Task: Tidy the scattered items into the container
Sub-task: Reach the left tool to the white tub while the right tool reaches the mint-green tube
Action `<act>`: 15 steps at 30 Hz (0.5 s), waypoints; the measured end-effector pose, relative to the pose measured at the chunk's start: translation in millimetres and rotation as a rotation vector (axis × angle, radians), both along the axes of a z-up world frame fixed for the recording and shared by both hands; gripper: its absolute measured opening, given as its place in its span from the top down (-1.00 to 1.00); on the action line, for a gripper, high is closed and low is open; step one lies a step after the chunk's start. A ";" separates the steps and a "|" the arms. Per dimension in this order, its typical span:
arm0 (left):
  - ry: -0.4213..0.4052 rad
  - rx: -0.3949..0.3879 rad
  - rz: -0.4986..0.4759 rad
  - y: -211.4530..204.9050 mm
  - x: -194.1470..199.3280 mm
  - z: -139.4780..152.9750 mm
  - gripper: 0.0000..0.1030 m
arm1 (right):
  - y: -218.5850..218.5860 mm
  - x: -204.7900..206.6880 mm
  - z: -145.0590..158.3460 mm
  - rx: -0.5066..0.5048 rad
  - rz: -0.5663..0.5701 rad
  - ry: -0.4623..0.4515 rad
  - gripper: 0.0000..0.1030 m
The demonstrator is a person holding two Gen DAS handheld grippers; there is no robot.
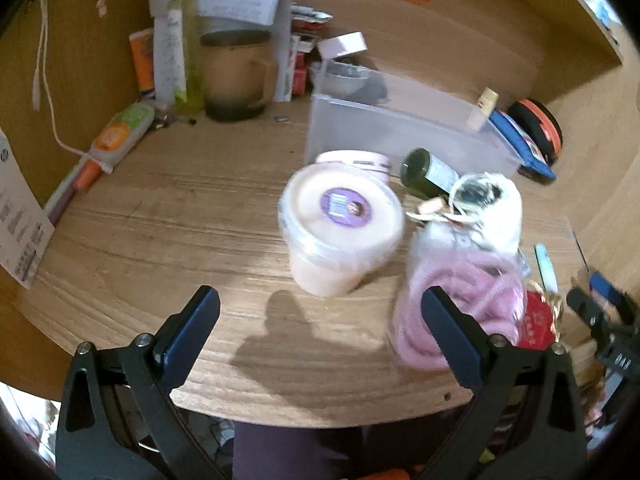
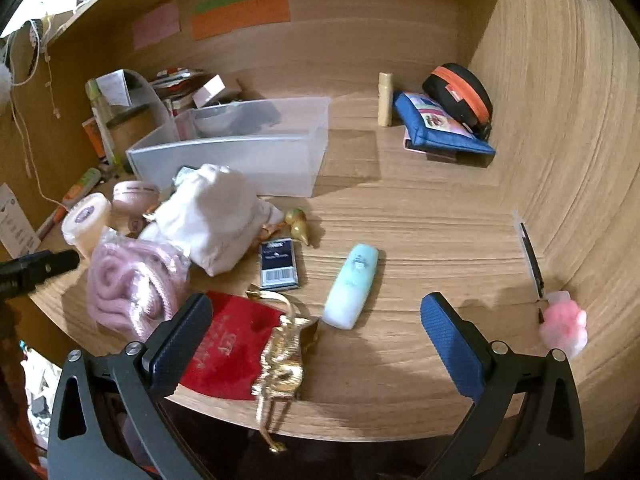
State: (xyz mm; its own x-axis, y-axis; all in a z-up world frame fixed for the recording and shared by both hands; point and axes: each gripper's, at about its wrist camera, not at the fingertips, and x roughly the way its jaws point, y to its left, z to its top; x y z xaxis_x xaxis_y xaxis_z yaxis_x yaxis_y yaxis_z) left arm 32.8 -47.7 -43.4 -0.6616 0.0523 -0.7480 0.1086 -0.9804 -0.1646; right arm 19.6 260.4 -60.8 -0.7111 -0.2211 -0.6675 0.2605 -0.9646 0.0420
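A clear plastic container [image 1: 400,136] [image 2: 240,160] stands at the back of the wooden desk. In front of it lie a lidded cream tub [image 1: 340,232] [image 2: 86,224], a flat pink jar [image 1: 360,160] [image 2: 134,196], a dark bottle [image 1: 428,170], a white drawstring pouch [image 1: 496,208] [image 2: 216,216] and a bag of pink cord [image 1: 464,300] [image 2: 132,284]. My left gripper [image 1: 320,320] is open above bare wood, short of the tub. My right gripper [image 2: 316,320] is open over a red pouch [image 2: 228,348] with gold cord, near a mint case [image 2: 352,284] and a dark blue packet [image 2: 279,266].
Bottles, a mug [image 1: 236,76] and papers crowd the back left corner. A blue pouch [image 2: 440,128] and a black-and-orange case [image 2: 460,92] sit at the back right. A pen with a pink fluffy end [image 2: 560,320] lies by the right wall. The desk's front edge is close below both grippers.
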 end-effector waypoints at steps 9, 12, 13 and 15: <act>-0.009 0.027 -0.022 -4.1 -23.7 -4.9 -0.69 | 19.7 -30.6 -12.3 -0.068 -0.033 -0.072 -0.84; -0.007 0.025 -0.026 -3.0 -31.7 -7.6 -0.69 | 18.6 -43.2 -16.8 -0.048 -0.041 -0.096 -0.60; -0.008 0.023 -0.026 -2.6 -34.8 -8.9 -0.69 | 16.5 -47.3 -18.9 -0.030 -0.046 -0.102 -0.54; -0.016 0.021 -0.027 -2.1 -41.9 -11.9 -0.69 | 14.1 -52.3 -22.6 -0.014 -0.043 -0.114 -0.35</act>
State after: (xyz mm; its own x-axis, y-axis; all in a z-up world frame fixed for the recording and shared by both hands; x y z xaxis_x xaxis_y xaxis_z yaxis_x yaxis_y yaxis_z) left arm -9.1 -49.8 -55.3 -0.6479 0.0861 -0.7569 0.0846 -0.9793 -0.1838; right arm -32.7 274.4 -83.4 -0.6399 -0.2018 -0.7415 0.2116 -0.9739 0.0824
